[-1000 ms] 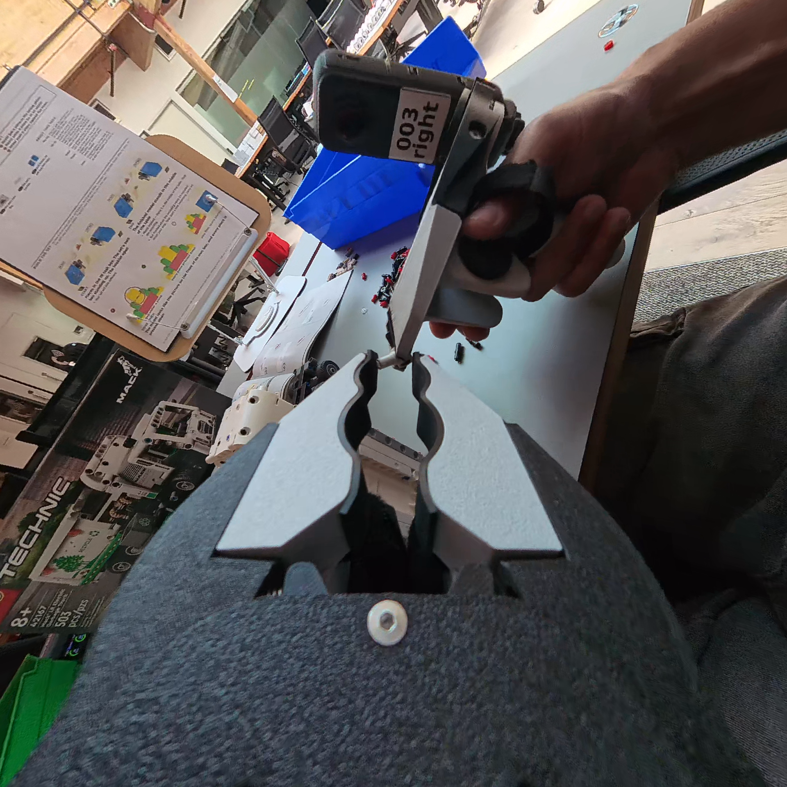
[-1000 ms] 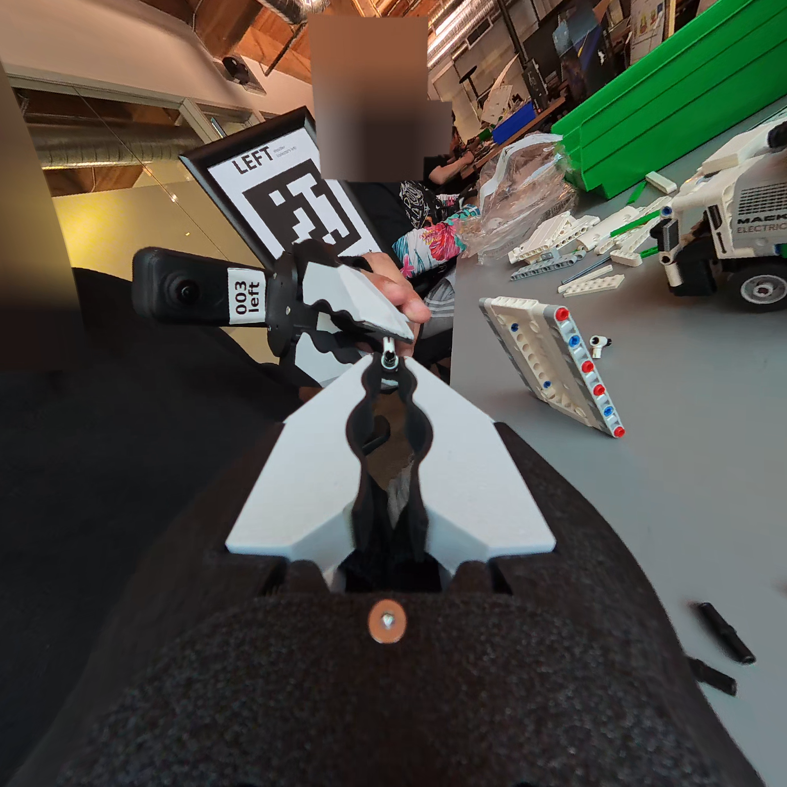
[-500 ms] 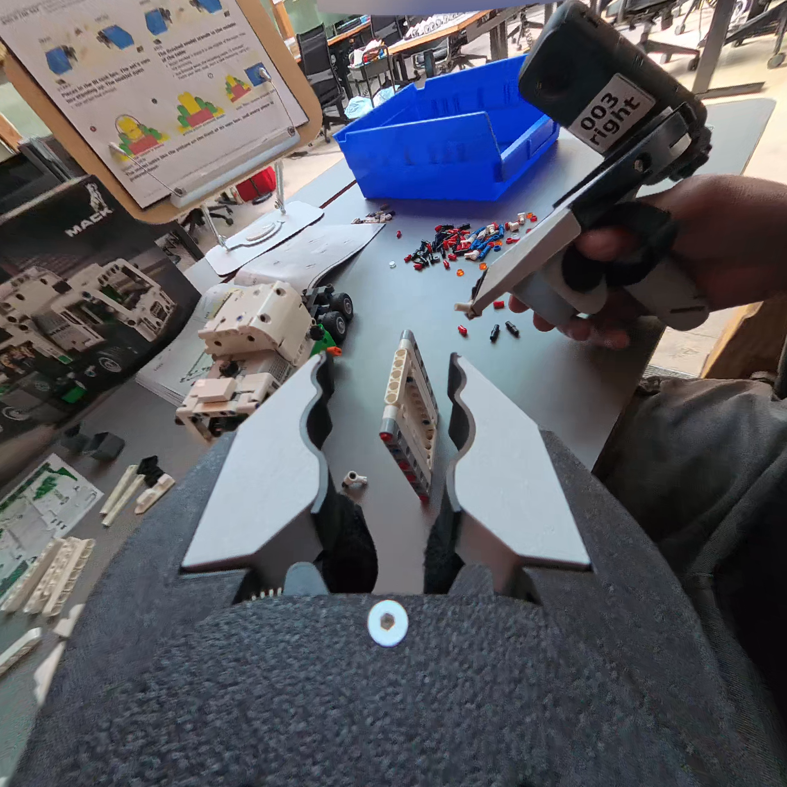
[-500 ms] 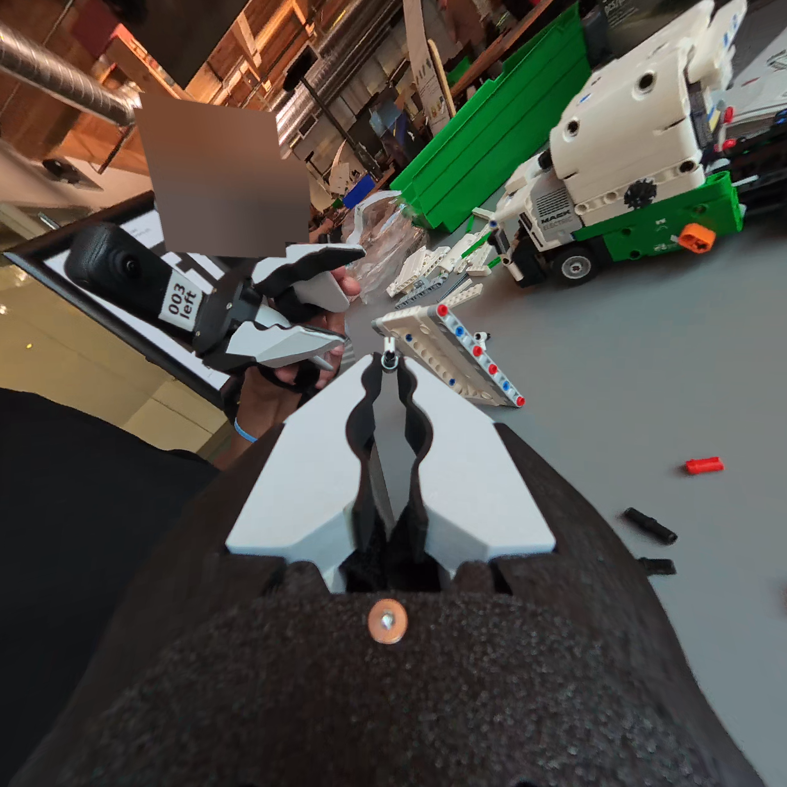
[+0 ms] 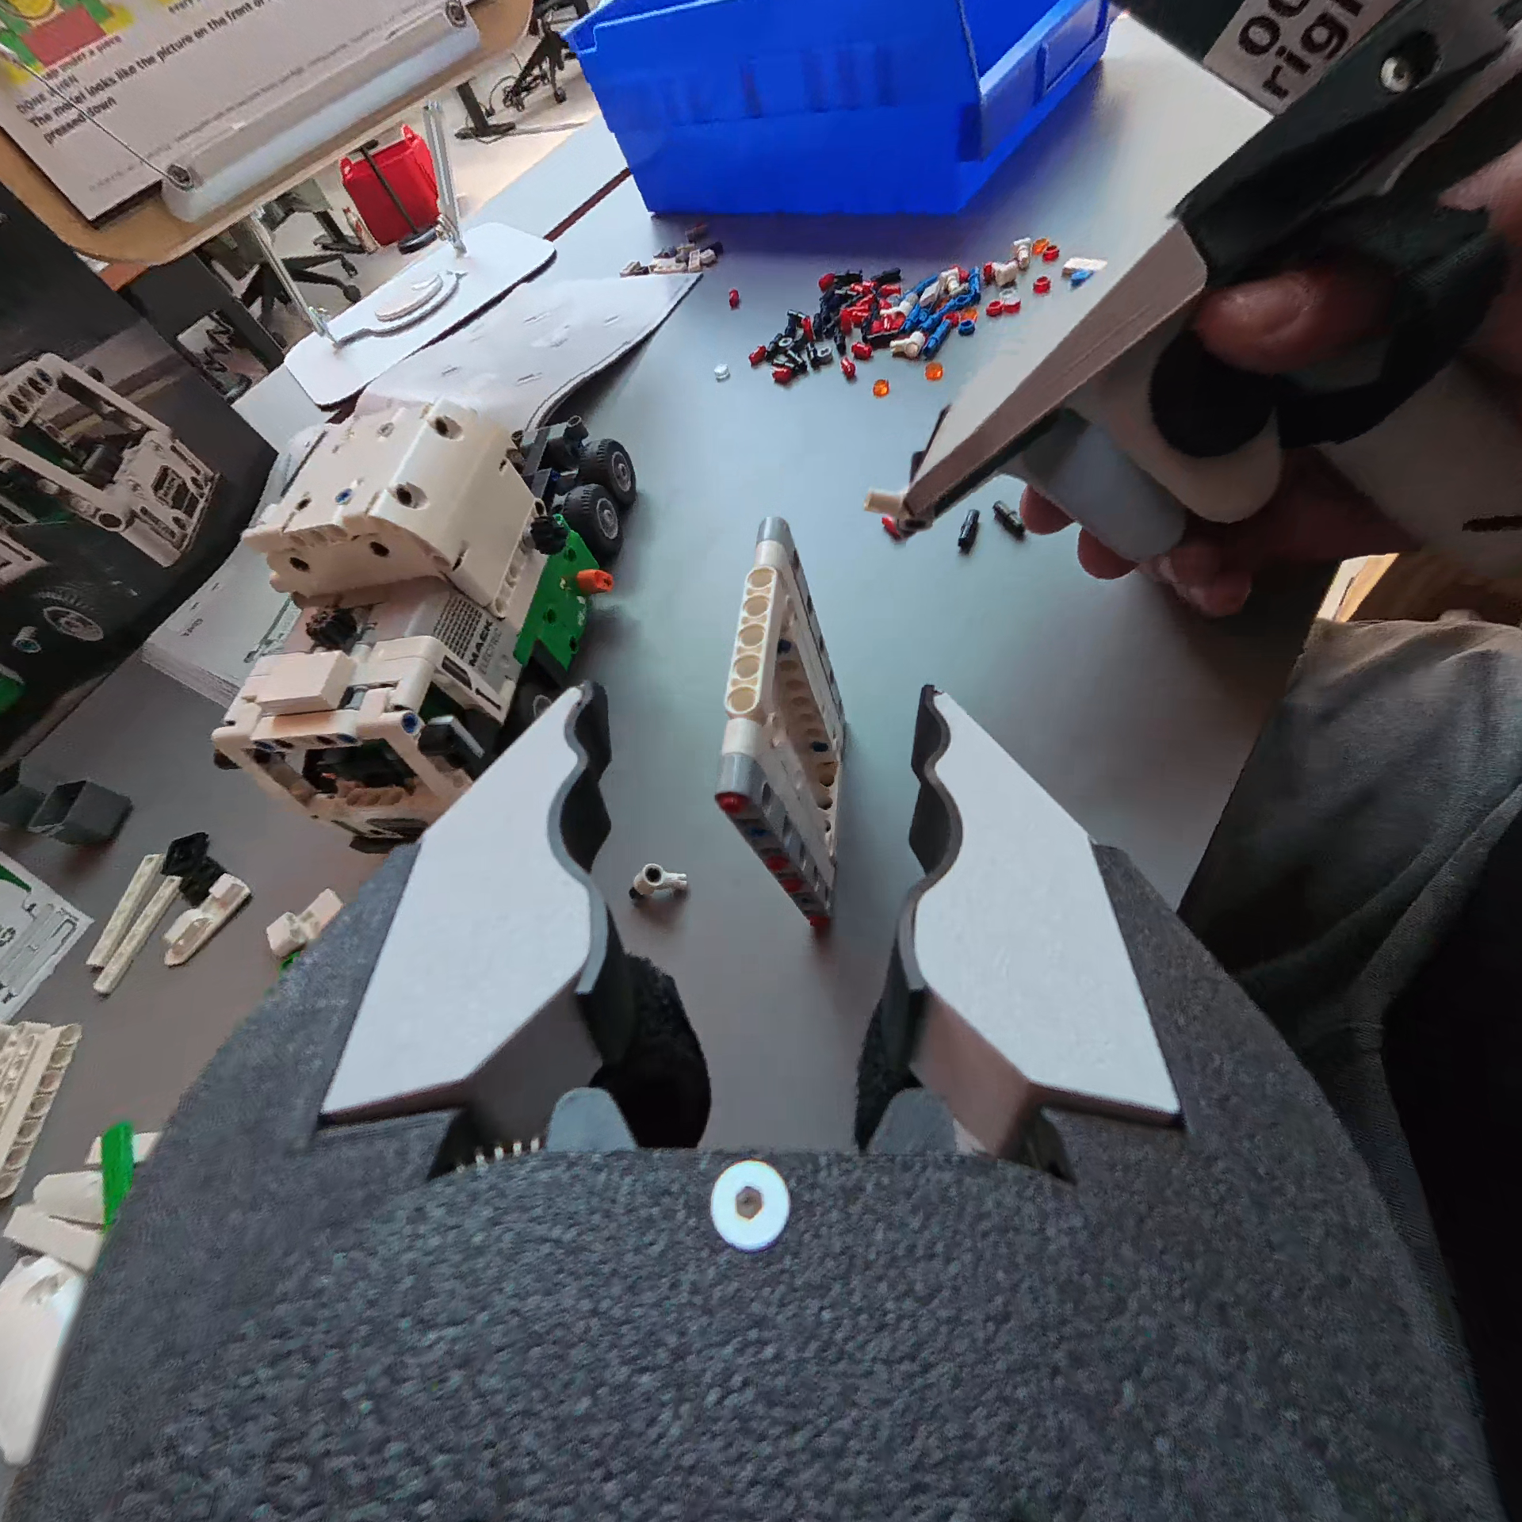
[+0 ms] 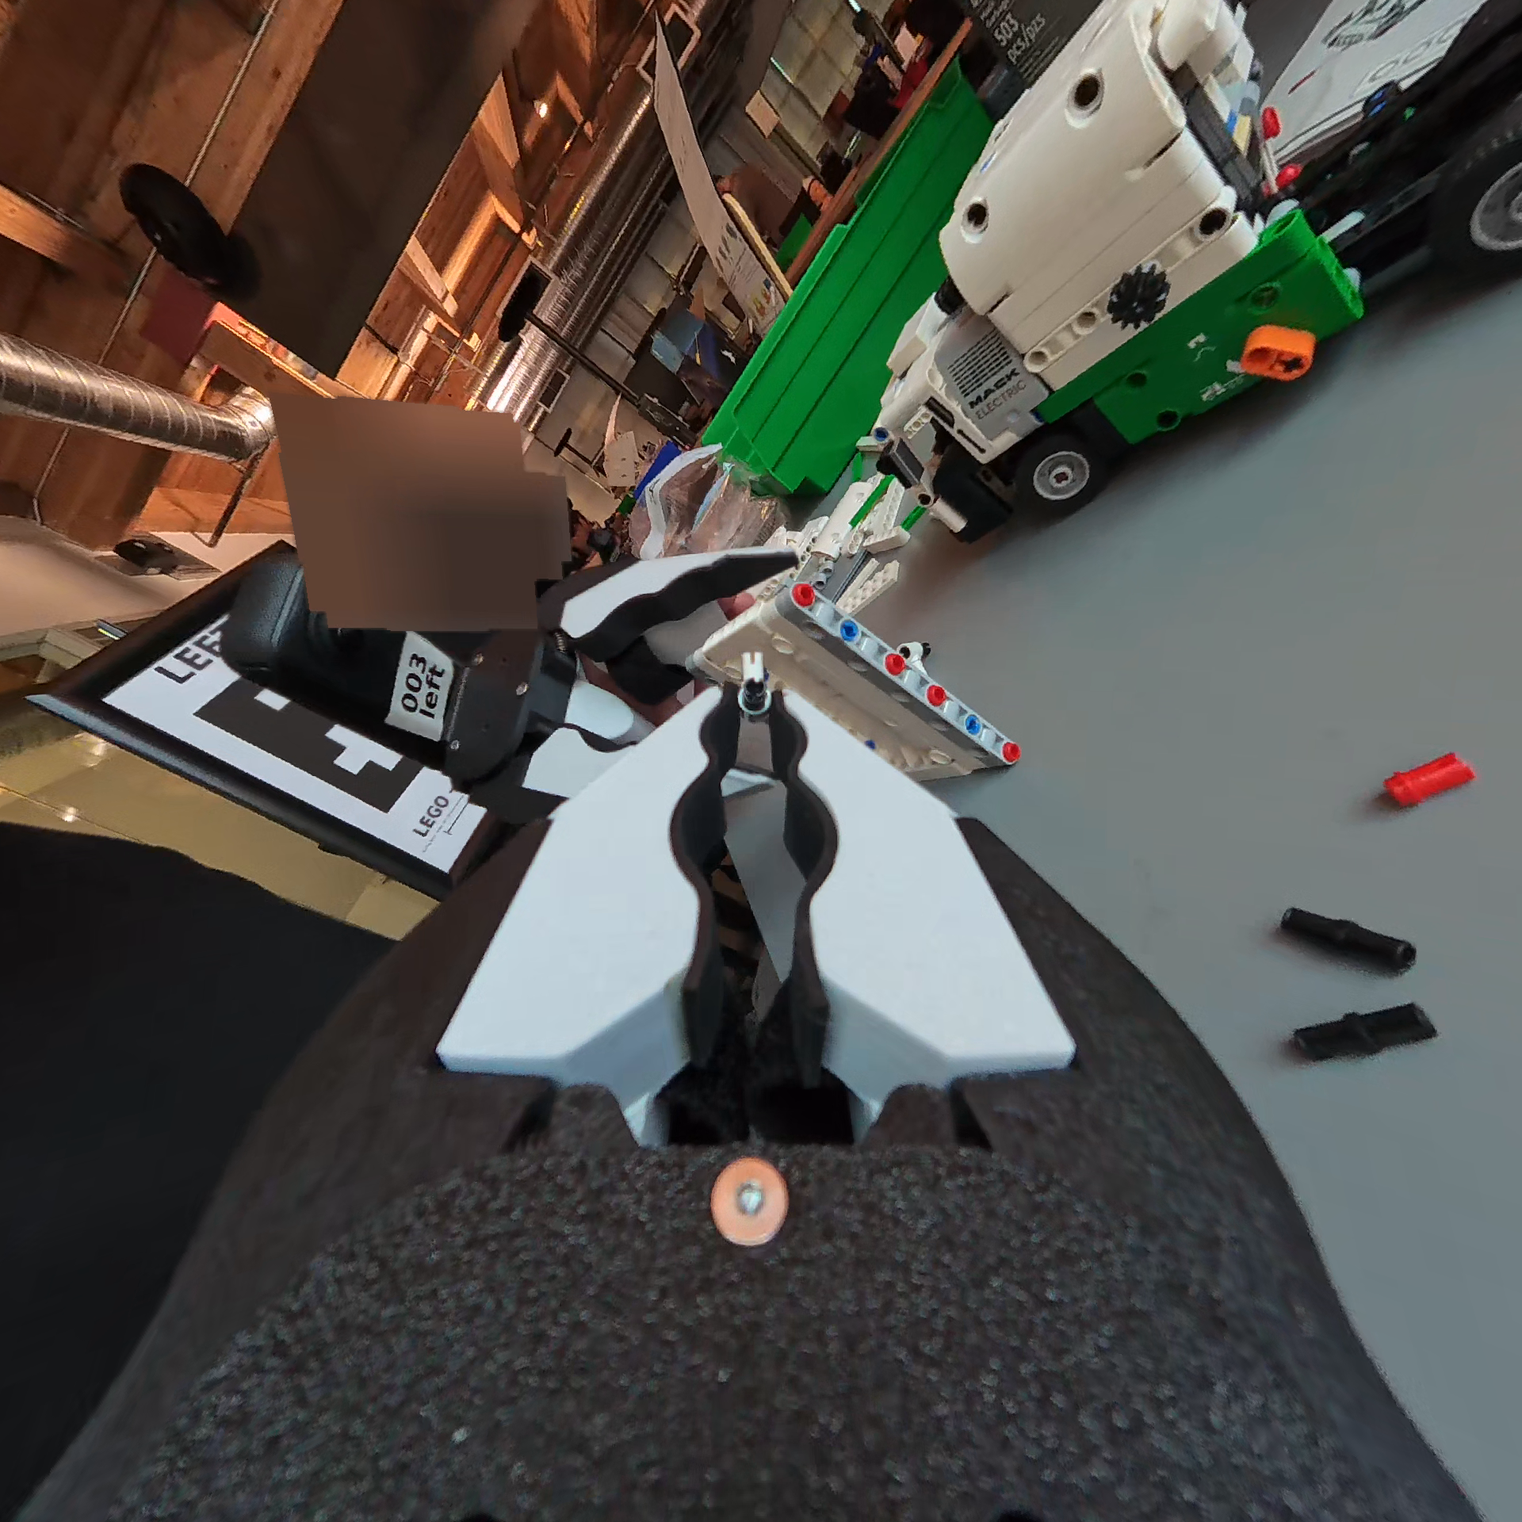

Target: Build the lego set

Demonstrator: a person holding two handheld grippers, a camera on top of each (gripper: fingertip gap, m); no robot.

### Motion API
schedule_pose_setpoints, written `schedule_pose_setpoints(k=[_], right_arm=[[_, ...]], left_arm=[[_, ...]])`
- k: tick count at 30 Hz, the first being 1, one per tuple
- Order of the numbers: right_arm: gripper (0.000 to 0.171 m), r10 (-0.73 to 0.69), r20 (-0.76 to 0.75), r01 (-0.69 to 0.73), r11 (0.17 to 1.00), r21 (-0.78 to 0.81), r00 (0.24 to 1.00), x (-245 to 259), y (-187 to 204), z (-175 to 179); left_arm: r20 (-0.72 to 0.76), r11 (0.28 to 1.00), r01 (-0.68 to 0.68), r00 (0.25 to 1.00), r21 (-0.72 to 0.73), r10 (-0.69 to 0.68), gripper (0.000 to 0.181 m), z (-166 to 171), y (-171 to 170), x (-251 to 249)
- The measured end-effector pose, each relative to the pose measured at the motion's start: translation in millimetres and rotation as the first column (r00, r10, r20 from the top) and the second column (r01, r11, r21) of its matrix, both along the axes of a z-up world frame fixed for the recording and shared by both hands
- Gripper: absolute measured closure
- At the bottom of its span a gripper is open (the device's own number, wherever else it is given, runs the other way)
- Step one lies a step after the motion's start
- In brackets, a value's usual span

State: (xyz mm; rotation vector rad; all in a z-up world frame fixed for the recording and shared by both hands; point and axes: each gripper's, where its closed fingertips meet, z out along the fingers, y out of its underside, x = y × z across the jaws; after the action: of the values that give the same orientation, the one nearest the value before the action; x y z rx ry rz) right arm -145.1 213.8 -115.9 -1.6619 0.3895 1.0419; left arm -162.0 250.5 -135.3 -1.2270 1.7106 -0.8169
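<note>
A white and grey lego panel [image 5: 786, 733] with red and blue pins stands on edge on the grey table, between the tips of my open, empty left gripper [image 5: 758, 708]. It also shows in the right wrist view [image 6: 856, 683]. My right gripper [image 6: 753, 700] is shut on a small white connector piece [image 6: 751, 671], held above the table near the panel's far end; it shows in the left wrist view too [image 5: 902, 506]. A second small white connector [image 5: 656, 881] lies beside the panel. The white and green lego truck [image 5: 412, 626] stands to the left.
A blue bin [image 5: 832, 99] stands at the back, with a scatter of small red, blue and black pins [image 5: 898, 321] before it. Loose black pins [image 6: 1351, 939] and a red pin [image 6: 1429, 776] lie near my right gripper. White beams [image 5: 165, 906] and the set's box [image 5: 91, 486] are at left. My hands' fingertips stand some 5 cm from each other.
My left gripper let go of the connector, opened wide and swung down over the table to frame the panel. My right gripper kept the white connector and moved toward the panel.
</note>
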Motion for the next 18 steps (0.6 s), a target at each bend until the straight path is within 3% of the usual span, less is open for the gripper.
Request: schedule_pose_setpoints(k=[4,9,18], right_arm=[[0.165,0.017,-0.082,-0.018,1.0,-0.018,0.996,-4.1,0.0,-0.7],[0.165,0.003,-0.085,-0.004,1.0,-0.019,0.996,-2.1,1.3,-1.6],[0.165,-0.036,-0.032,0.036,0.999,-0.01,0.999,-0.4,2.9,-1.0]], left_arm=[[0.019,1.0,0.016,1.0,0.024,-0.016,0.114,0.9,2.6,3.4],[0.077,0.977,0.144,0.988,-0.158,-0.134,0.124,7.7,0.6,-2.3],[-0.028,0.993,0.054,0.998,-0.106,-0.057,0.144,44.7,12.7,-22.8]])
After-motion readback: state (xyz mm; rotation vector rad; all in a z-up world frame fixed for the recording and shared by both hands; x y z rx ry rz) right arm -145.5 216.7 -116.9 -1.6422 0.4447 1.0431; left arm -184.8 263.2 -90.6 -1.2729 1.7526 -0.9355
